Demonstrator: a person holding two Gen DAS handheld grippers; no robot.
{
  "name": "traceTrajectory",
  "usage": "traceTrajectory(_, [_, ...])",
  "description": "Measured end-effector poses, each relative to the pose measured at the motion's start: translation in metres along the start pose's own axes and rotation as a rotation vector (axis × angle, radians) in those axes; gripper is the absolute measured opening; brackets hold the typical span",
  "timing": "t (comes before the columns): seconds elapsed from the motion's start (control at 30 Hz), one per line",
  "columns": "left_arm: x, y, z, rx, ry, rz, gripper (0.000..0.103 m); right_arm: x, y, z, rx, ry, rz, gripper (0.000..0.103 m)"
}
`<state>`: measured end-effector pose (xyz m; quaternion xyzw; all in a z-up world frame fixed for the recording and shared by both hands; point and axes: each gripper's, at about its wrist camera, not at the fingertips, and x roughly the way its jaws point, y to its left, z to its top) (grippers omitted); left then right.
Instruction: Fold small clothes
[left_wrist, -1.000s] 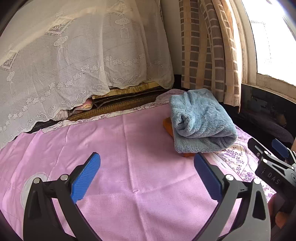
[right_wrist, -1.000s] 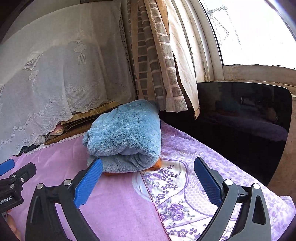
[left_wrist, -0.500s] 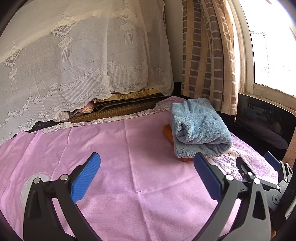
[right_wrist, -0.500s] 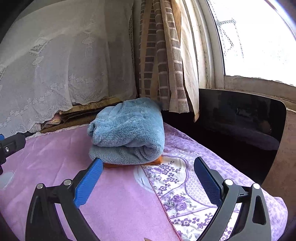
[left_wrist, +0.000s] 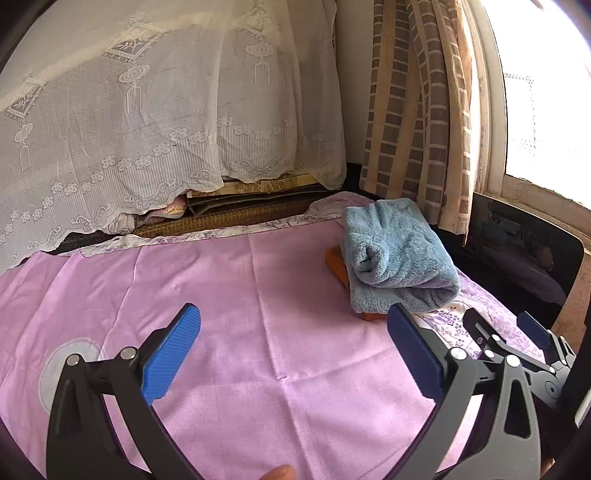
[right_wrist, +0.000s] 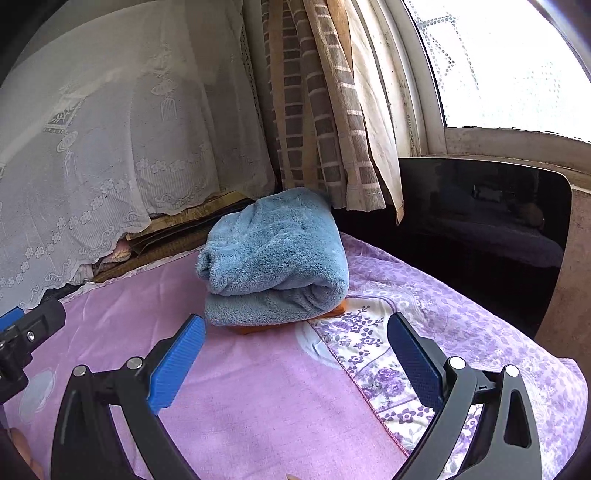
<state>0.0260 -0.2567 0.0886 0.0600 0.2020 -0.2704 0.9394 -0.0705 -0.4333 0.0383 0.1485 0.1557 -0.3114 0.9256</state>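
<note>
While nothing is held, the left gripper (left_wrist: 293, 347) hovers wide open over the pink sheet (left_wrist: 240, 295); further right, the folded blue garment (right_wrist: 275, 258) rests on an orange one (right_wrist: 258, 328), apparently stacked finished, and the right gripper (right_wrist: 295, 350) gapes empty before it.

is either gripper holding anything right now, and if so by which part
Nothing is held. The left gripper and right gripper are both open and empty above the pink sheet; the folded blue garment lies untouched ahead of them.
</note>
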Motion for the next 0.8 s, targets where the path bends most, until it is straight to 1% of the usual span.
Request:
traceTrajectory(0.1, [0.001, -0.001, 0.0, 0.001, 0.006, -0.029, 0.098, 0.001, 0.0, 0.0, -0.015, 0.002, -0.026, 0.099])
traceTrajectory(0.27, [0.01, -0.014, 0.003, 0.012, 0.037, -0.085, 0.098, 0.004, -0.001, -0.002, -0.019, 0.015, -0.024, 0.099])
traceTrajectory(0.3, [0.01, -0.019, 0.003, 0.019, 0.03, -0.084, 0.098, 0.005, -0.002, -0.002, -0.026, 0.015, -0.034, 0.099])
traceTrajectory(0.37, [0.012, -0.027, 0.002, 0.043, 0.007, -0.044, 0.098, 0.006, -0.004, -0.004, -0.039, 0.016, -0.057, 0.099])
traceTrajectory(0.4, [0.014, -0.031, 0.001, 0.057, 0.008, -0.042, 0.098, 0.007, -0.005, -0.004, -0.041, 0.016, -0.065, 0.099])
traceTrajectory(0.5, [0.02, -0.038, -0.002, 0.074, 0.039, -0.079, 0.098, 0.009, -0.011, -0.004, -0.035, 0.017, -0.075, 0.099])
traceTrajectory(0.6, [0.021, -0.042, -0.006, 0.097, 0.032, -0.062, 0.098, 0.009, -0.011, -0.005, -0.048, 0.008, -0.091, 0.099])
traceTrajectory(0.7, [0.022, -0.042, -0.008, 0.101, 0.026, -0.06, 0.098, 0.007, -0.01, -0.004, -0.07, -0.006, -0.11, 0.099])
traceTrajectory(0.8, [0.027, -0.035, -0.01, 0.071, 0.038, -0.052, 0.098, 0.004, -0.01, -0.004, -0.074, -0.022, -0.117, 0.099])
